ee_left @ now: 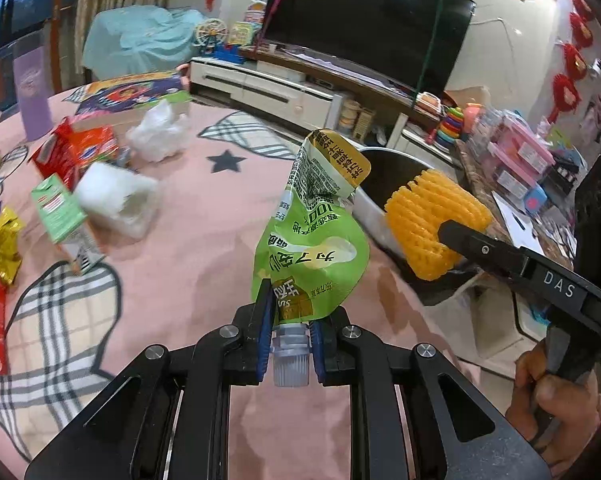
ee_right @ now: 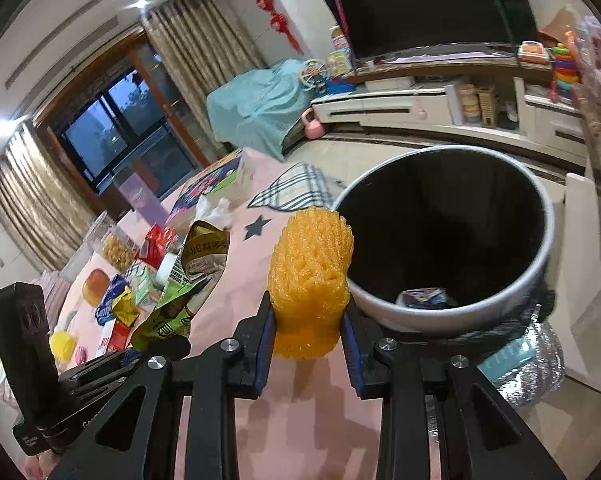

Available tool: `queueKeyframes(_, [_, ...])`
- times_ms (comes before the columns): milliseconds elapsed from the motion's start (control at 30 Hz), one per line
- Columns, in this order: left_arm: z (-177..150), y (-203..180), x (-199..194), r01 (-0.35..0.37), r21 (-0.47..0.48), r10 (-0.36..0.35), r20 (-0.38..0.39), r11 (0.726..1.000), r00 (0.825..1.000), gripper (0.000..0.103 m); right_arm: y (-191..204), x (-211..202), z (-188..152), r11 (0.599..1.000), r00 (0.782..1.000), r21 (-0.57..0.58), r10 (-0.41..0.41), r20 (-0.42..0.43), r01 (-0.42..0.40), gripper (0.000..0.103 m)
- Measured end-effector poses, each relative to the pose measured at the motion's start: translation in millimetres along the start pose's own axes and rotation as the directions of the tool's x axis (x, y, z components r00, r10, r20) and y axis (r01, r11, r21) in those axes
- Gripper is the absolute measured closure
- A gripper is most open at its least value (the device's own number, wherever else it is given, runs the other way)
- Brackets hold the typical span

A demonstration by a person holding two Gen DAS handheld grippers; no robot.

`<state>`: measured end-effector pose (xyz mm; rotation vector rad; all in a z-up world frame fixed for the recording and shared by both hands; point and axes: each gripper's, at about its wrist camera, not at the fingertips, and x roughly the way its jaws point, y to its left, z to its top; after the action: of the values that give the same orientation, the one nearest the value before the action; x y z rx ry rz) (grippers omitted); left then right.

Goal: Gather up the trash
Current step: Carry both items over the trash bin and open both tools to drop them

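Note:
My left gripper [ee_left: 288, 320] is shut on a green spouted drink pouch [ee_left: 312, 224], gripped near its grey cap, held upright above the pink rug. The pouch also shows in the right wrist view [ee_right: 180, 300]. My right gripper [ee_right: 308, 320] is shut on an orange foam fruit net [ee_right: 310, 276], held just left of the rim of the white trash bin [ee_right: 452, 312]. The net [ee_left: 432, 220] and the right gripper [ee_left: 448, 232] appear in the left wrist view in front of the bin [ee_left: 370, 208]. A wrapper [ee_right: 424, 298] lies inside the bin.
Trash lies on the pink rug [ee_left: 204, 264]: a white foam block [ee_left: 116, 200], a crumpled white bag [ee_left: 160, 132], a red packet [ee_left: 76, 152], a green carton [ee_left: 58, 212], a gold wrapper [ee_left: 0, 248]. A TV stand [ee_left: 284, 88] stands behind. A silver bag [ee_right: 536, 364] sits beside the bin.

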<state>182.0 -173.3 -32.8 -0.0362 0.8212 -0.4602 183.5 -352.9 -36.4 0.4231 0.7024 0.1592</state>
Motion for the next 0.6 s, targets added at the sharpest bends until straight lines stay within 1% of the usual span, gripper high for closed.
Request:
queueKeyframes(233, [11,-34,11,0.022,0.076,-0.021,-0.011,0.997,1.000,0.088,-25,-18,7,0.999,0.999,0.044,-0.034,0.041,0.032,0.072])
queueKeyframes(600, [24,-63,28,0.026,0.137,-0.021,-0.031,0.990,0.999,0.088,-55,-28,16,0.995,0.995,0.075,-0.073,0.061,0.068,0.072])
